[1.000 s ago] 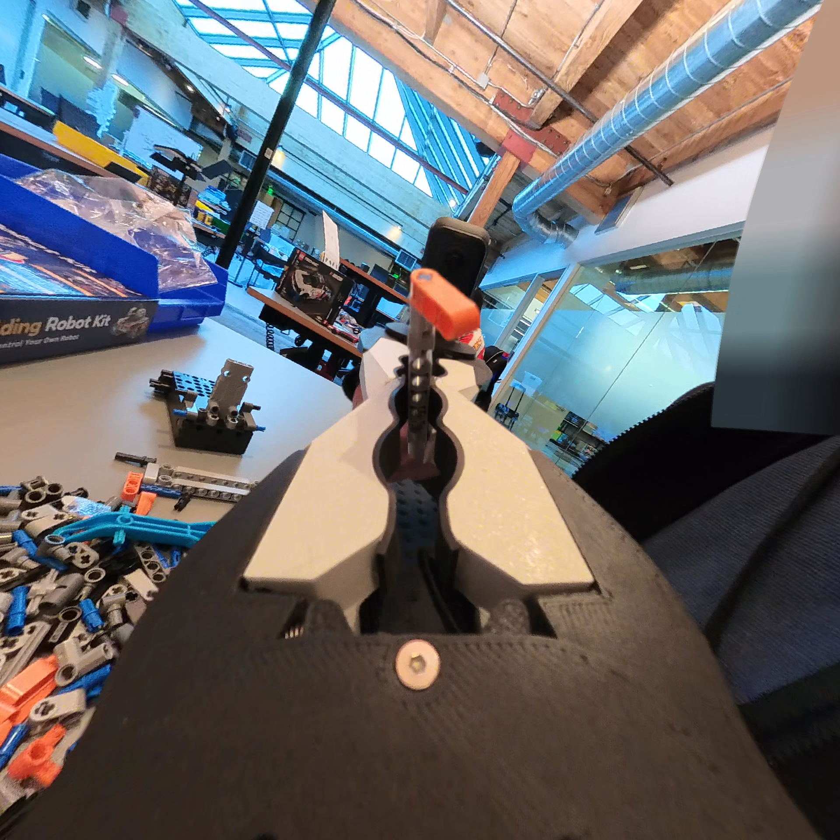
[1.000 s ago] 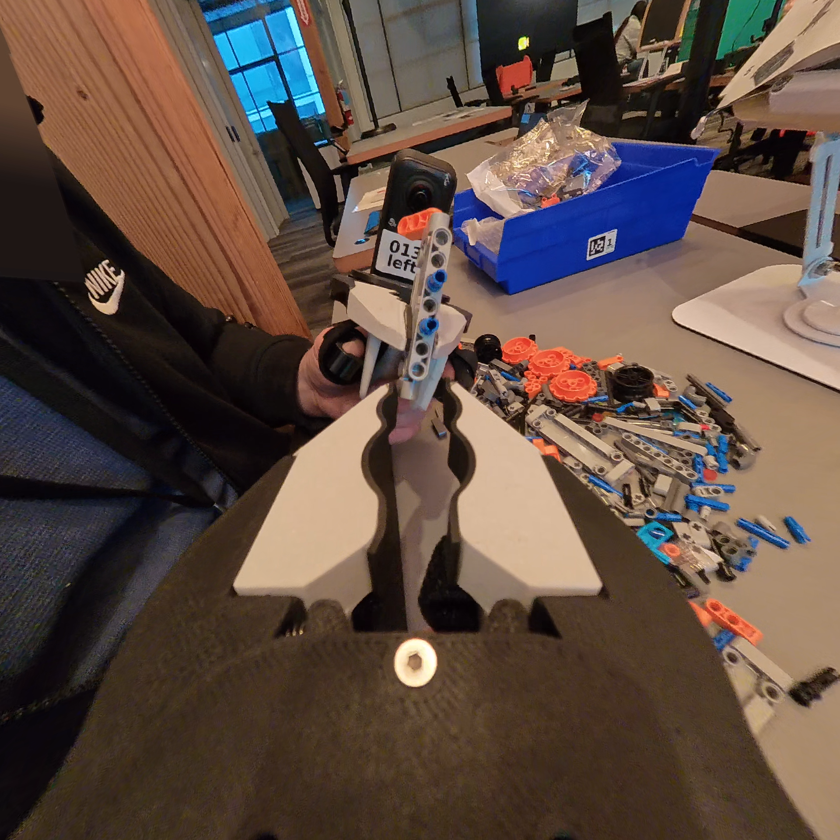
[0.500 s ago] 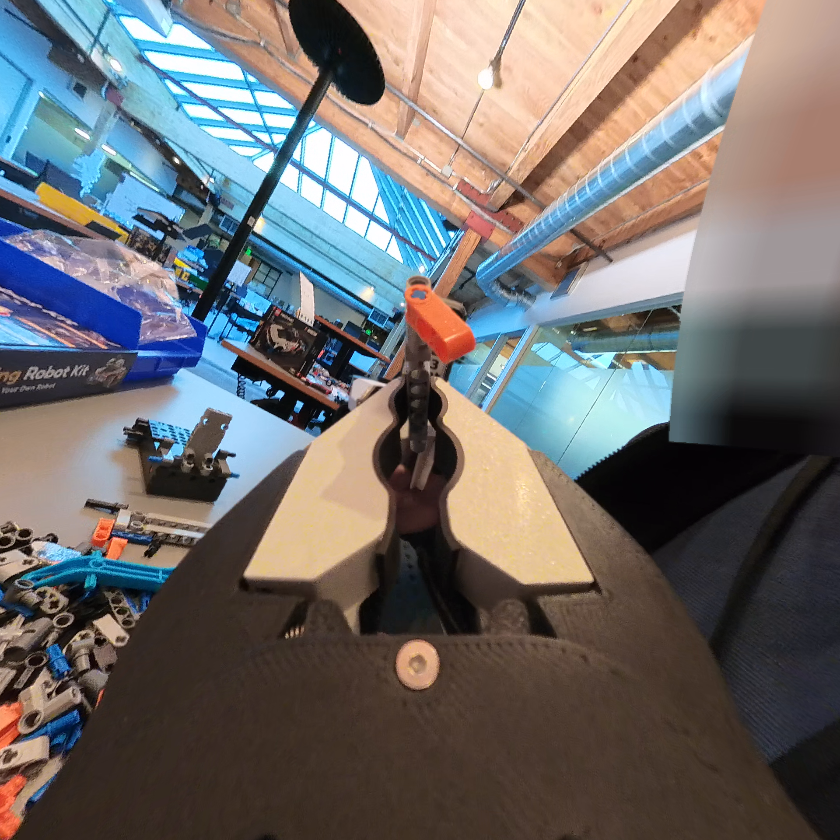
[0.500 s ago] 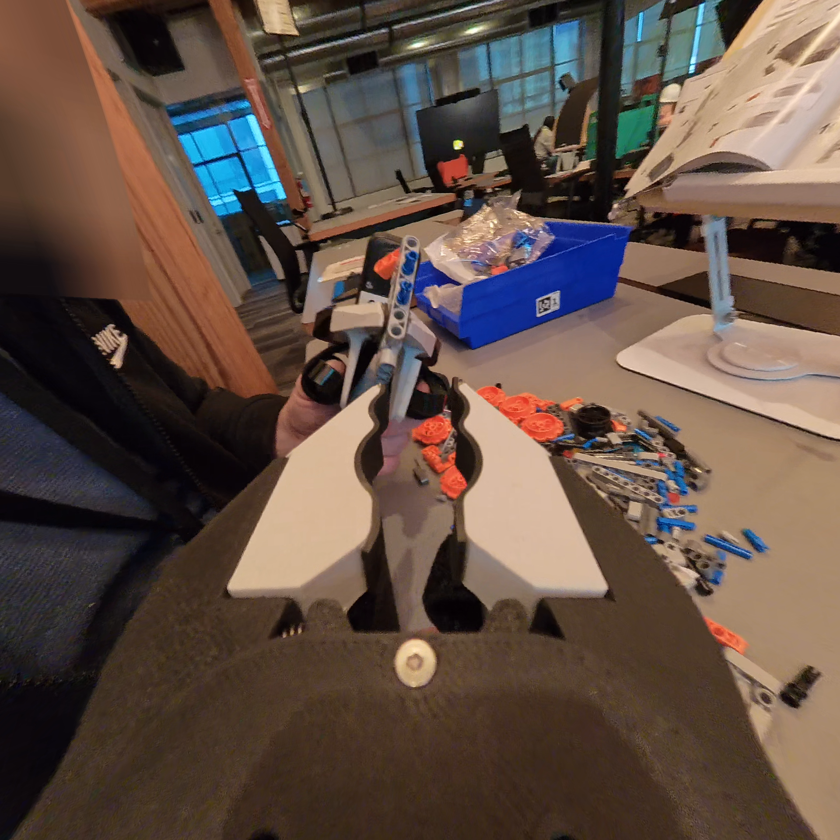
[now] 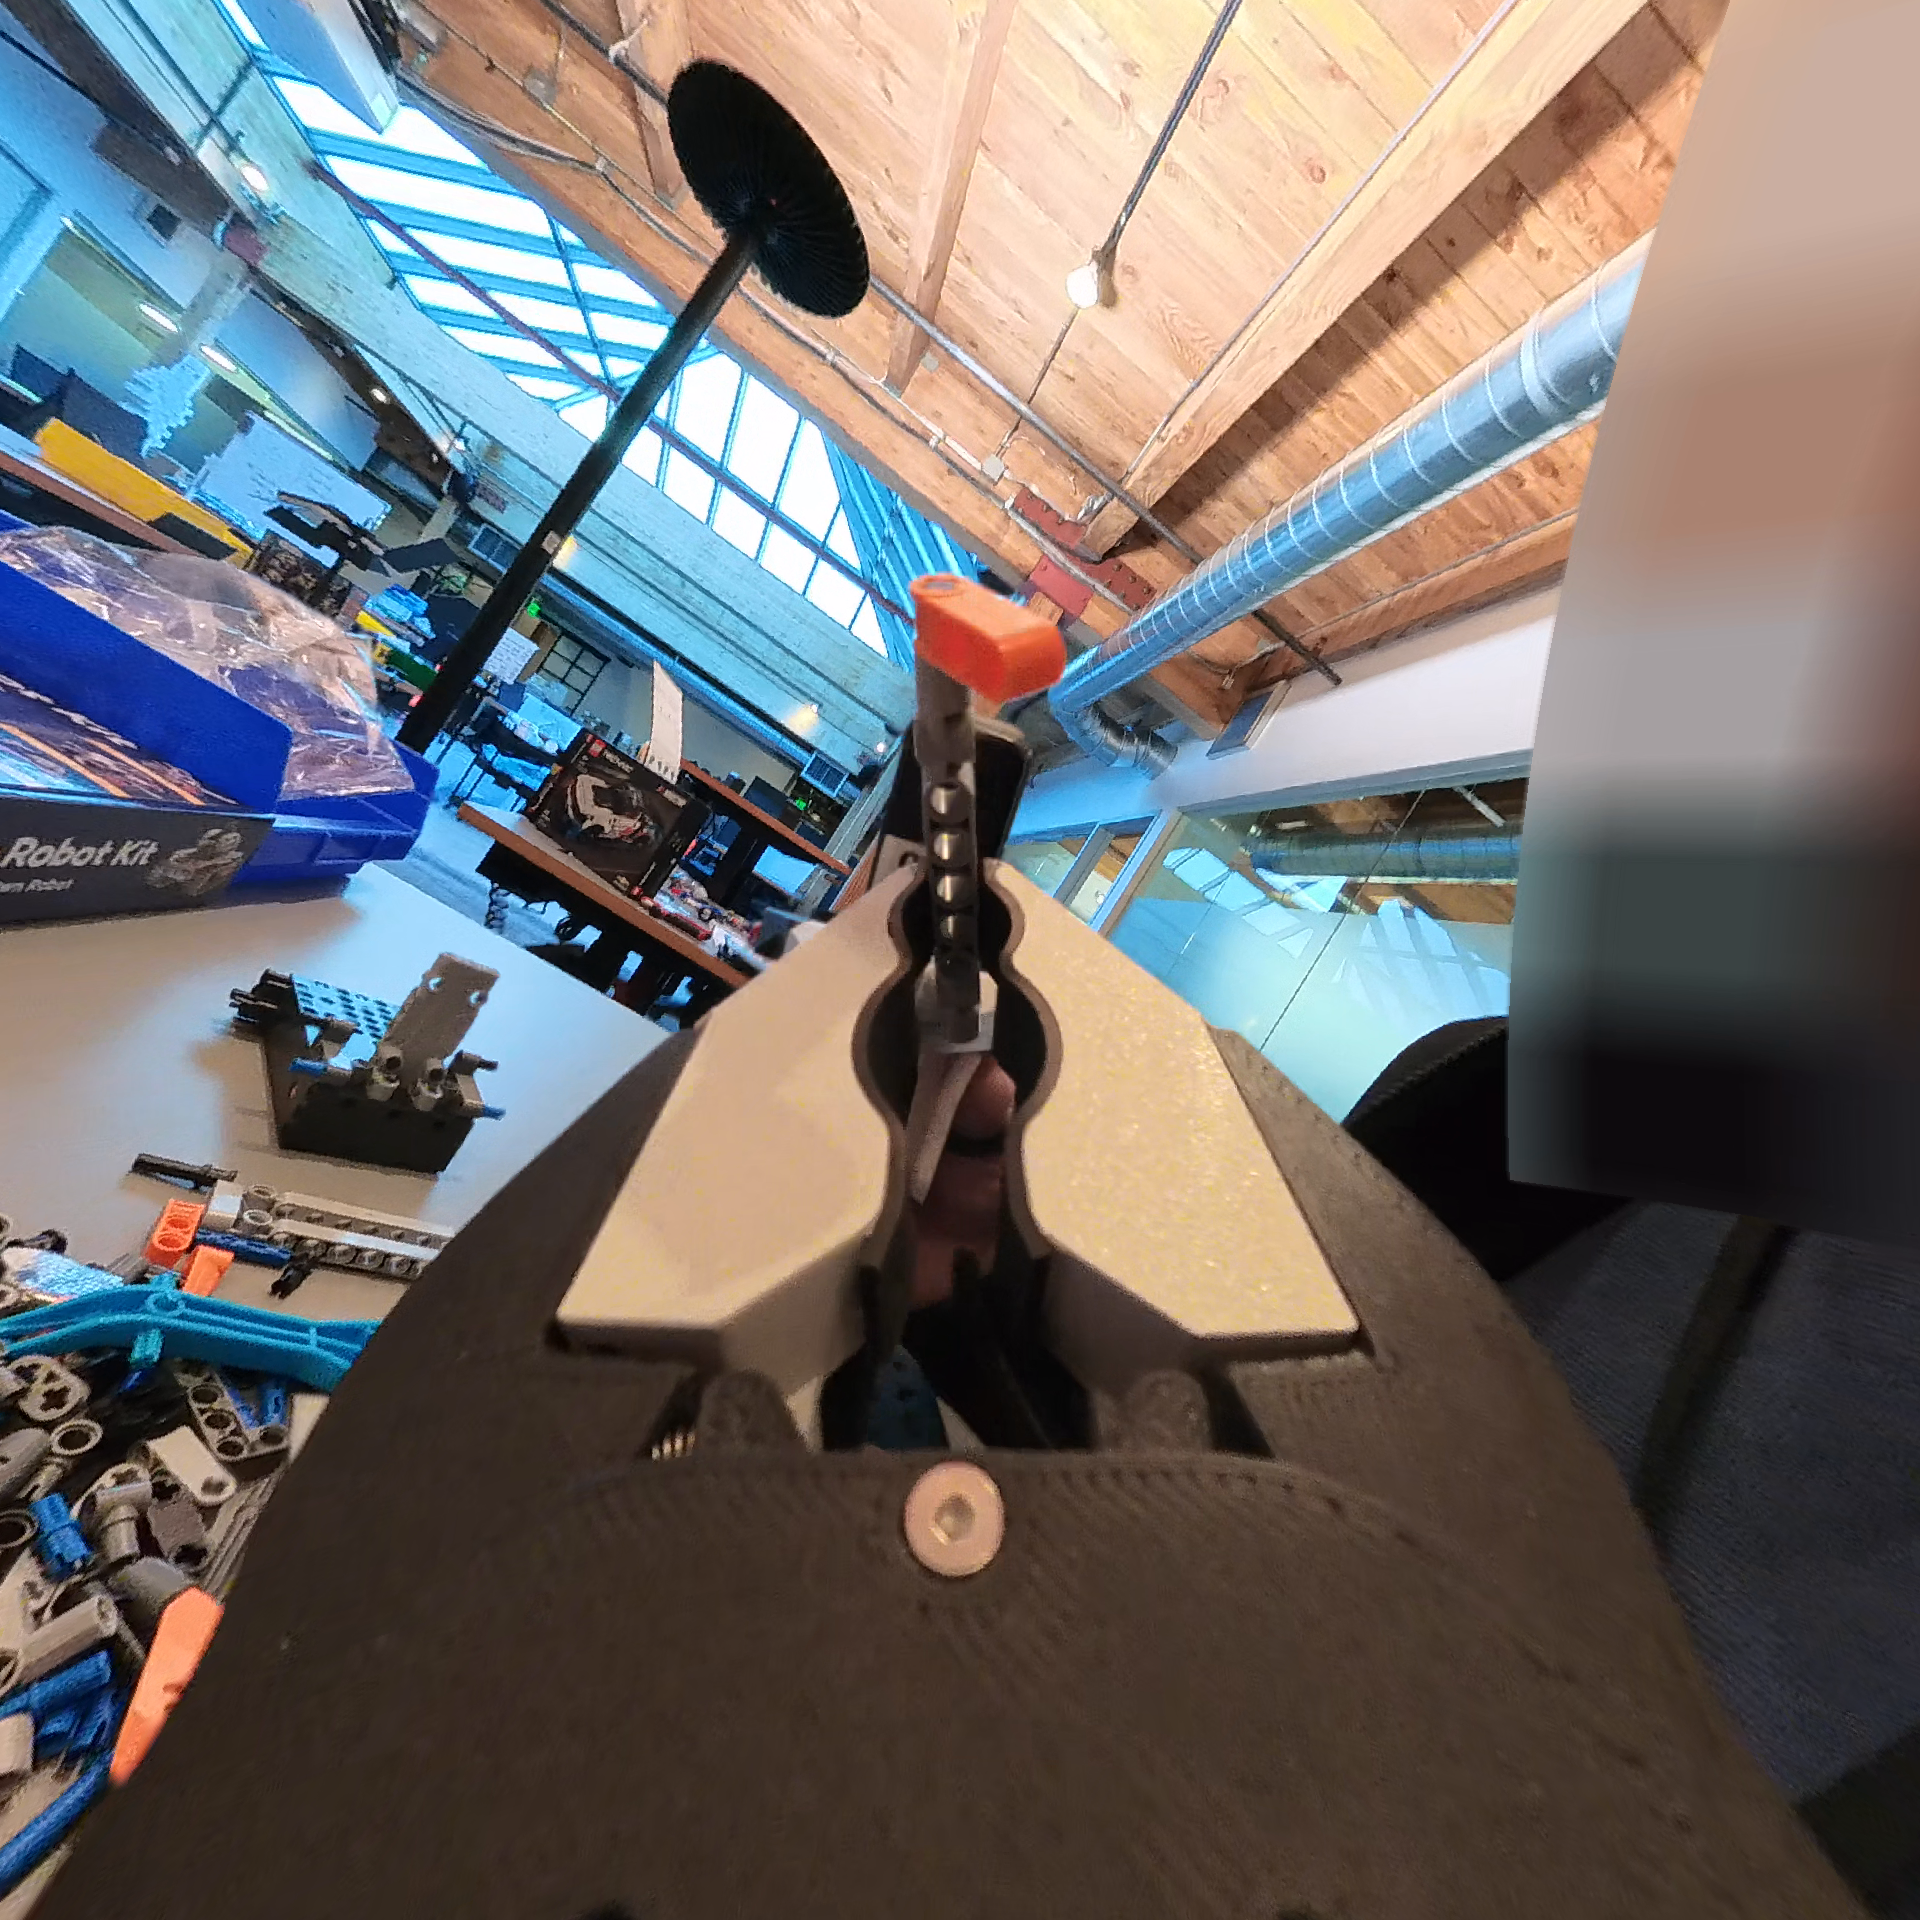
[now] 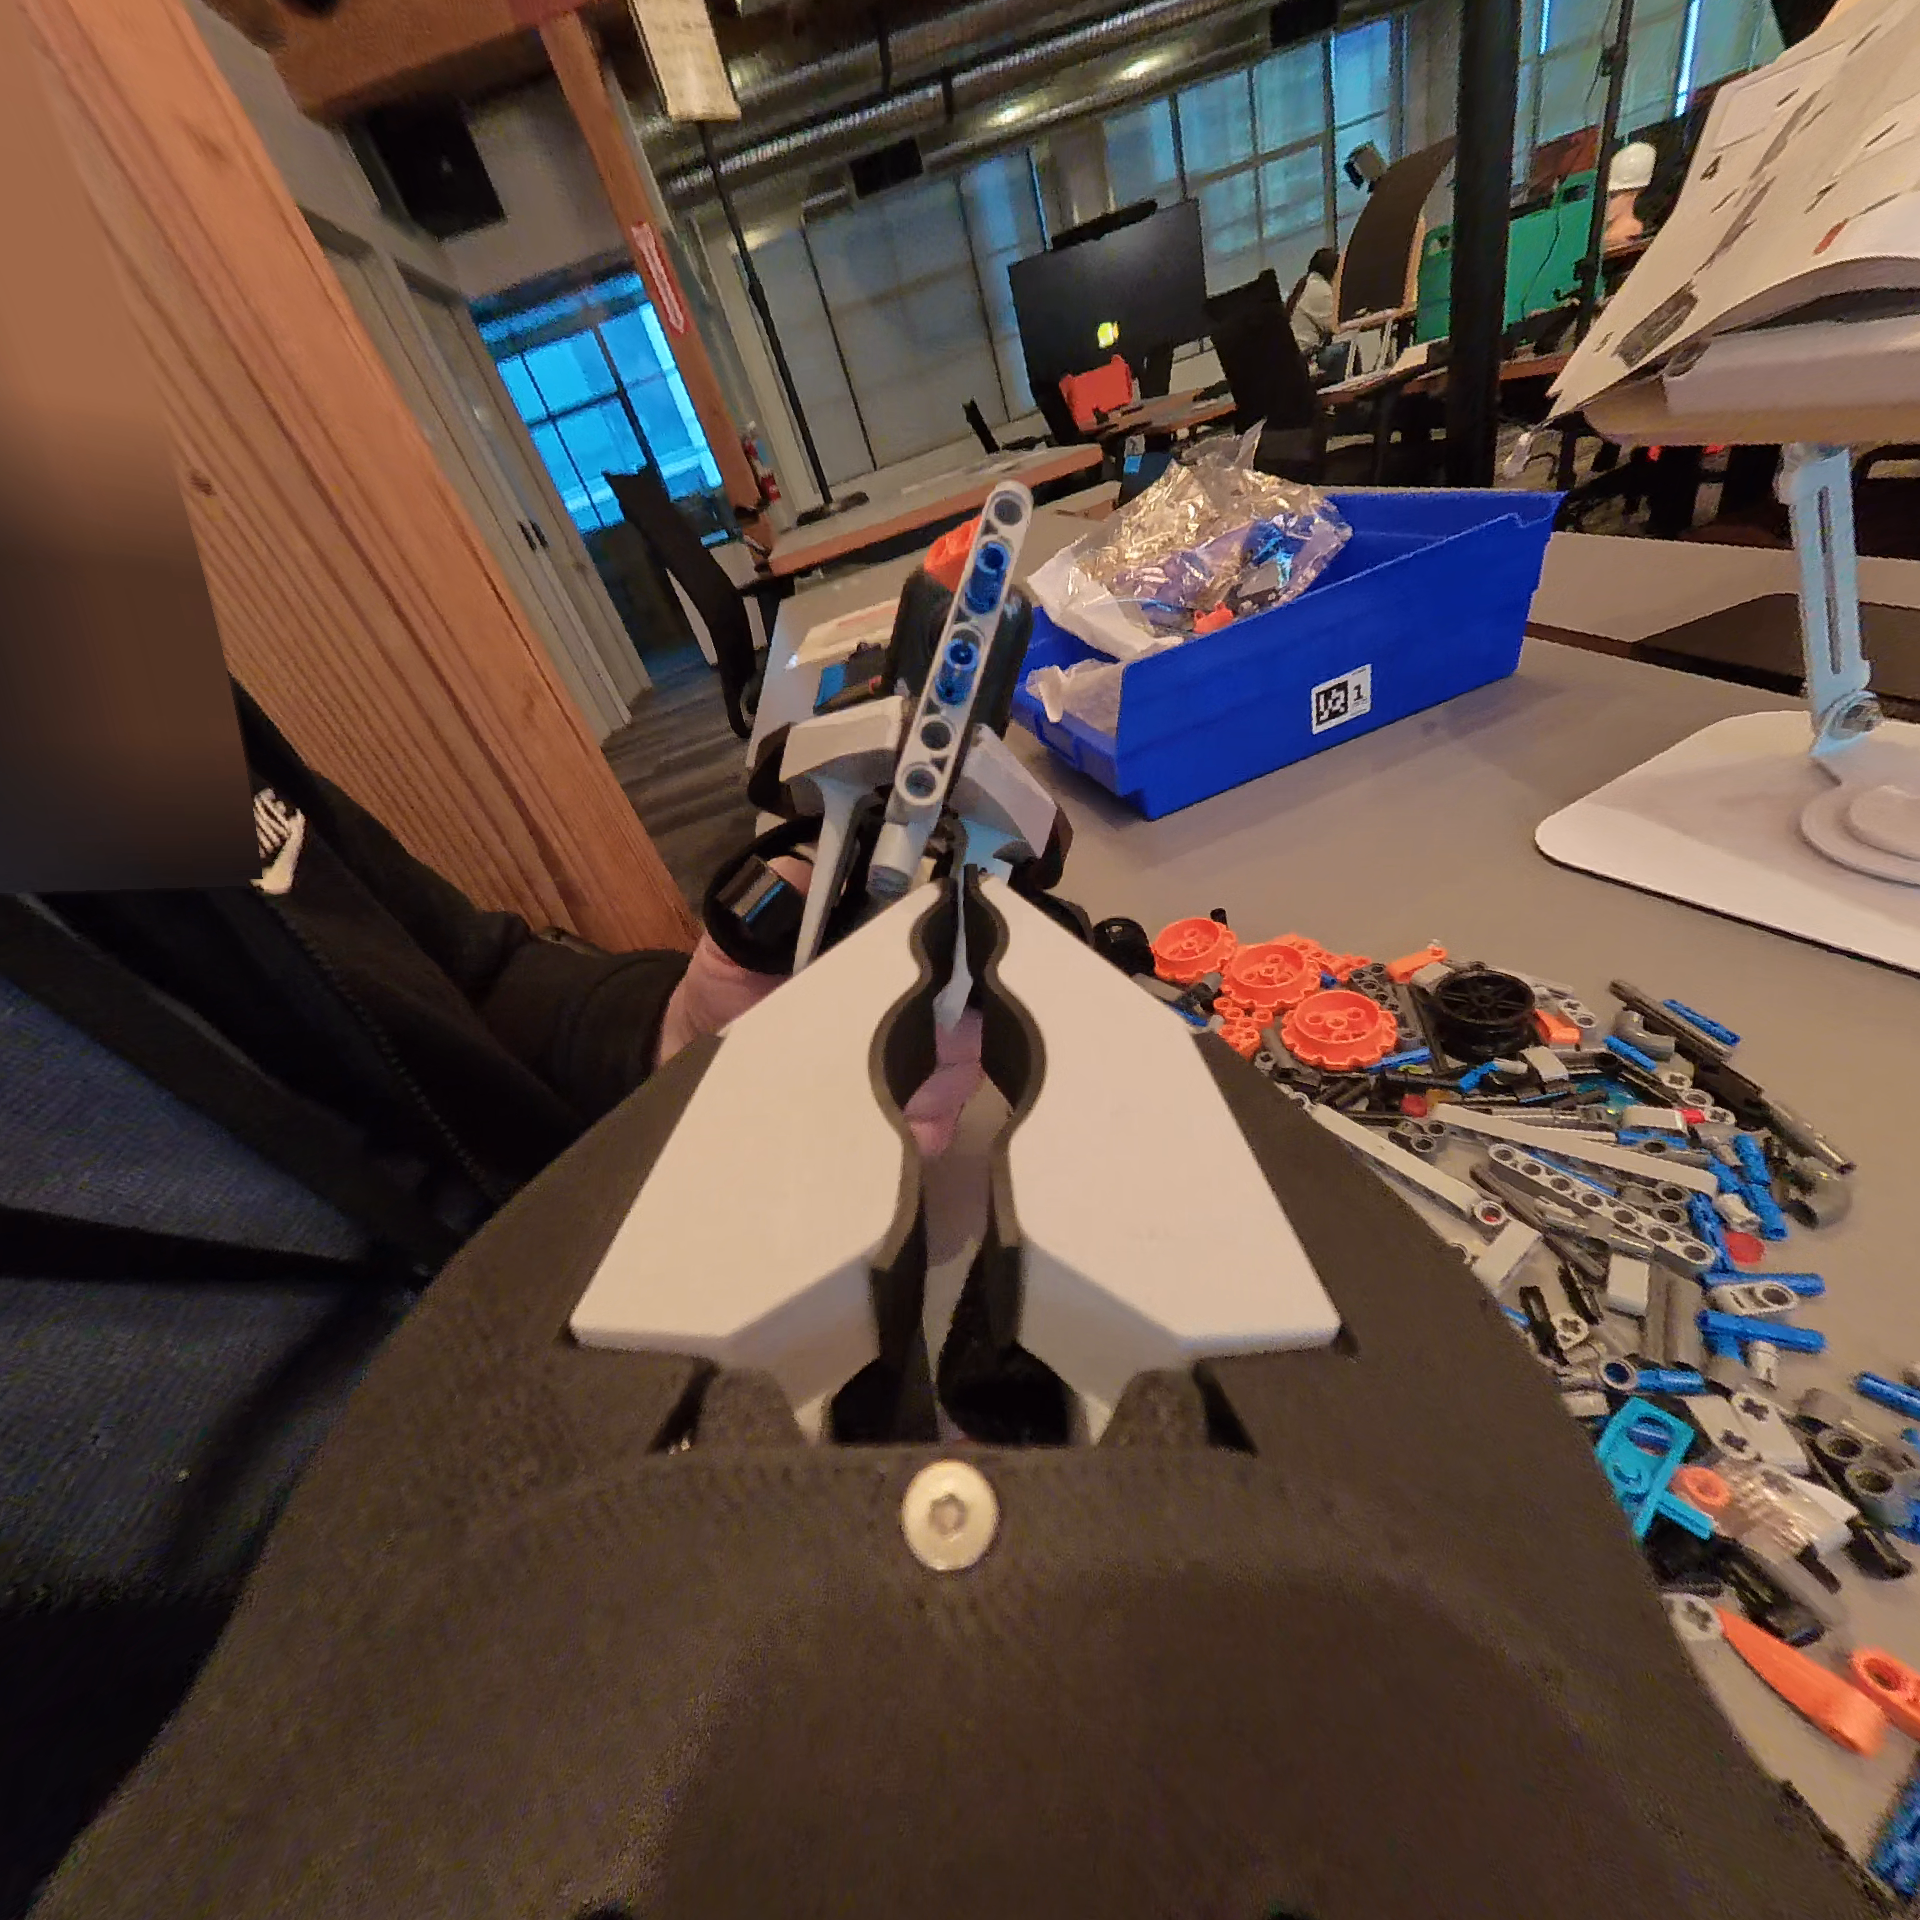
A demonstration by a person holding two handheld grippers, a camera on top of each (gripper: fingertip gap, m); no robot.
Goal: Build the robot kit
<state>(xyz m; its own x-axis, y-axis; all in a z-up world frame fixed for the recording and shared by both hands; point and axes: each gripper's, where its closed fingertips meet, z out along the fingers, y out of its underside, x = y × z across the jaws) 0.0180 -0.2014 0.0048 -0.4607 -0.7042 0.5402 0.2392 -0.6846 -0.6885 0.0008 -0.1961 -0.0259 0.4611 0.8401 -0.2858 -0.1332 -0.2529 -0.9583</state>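
Observation:
My left gripper (image 5: 951, 883) is shut on a grey holed beam (image 5: 948, 810) and holds it upright in the air. An orange piece (image 5: 987, 649) sits on the beam's top end. The right wrist view shows this gripper (image 6: 909, 821) in a person's hand, and the beam (image 6: 935, 727) there carries two blue pins (image 6: 982, 566). My right gripper (image 6: 961, 894) is shut, its tips just below the beam's lower end and close to the left gripper. A thin pale sliver shows in its gap; I cannot tell what it is.
A pile of loose grey, blue and orange pieces (image 6: 1558, 1143) lies on the grey table (image 6: 1403, 831). A blue bin (image 6: 1351, 644) with a plastic bag stands behind. A white book stand (image 6: 1829, 582) is at the right. A small dark assembly (image 5: 374, 1070) sits farther left. My two grippers' fingertips are within a few centimetres of each other.
My right gripper opened half a second ago and has shut again, closer under the beam. My left gripper has tilted upward with the beam still in it.

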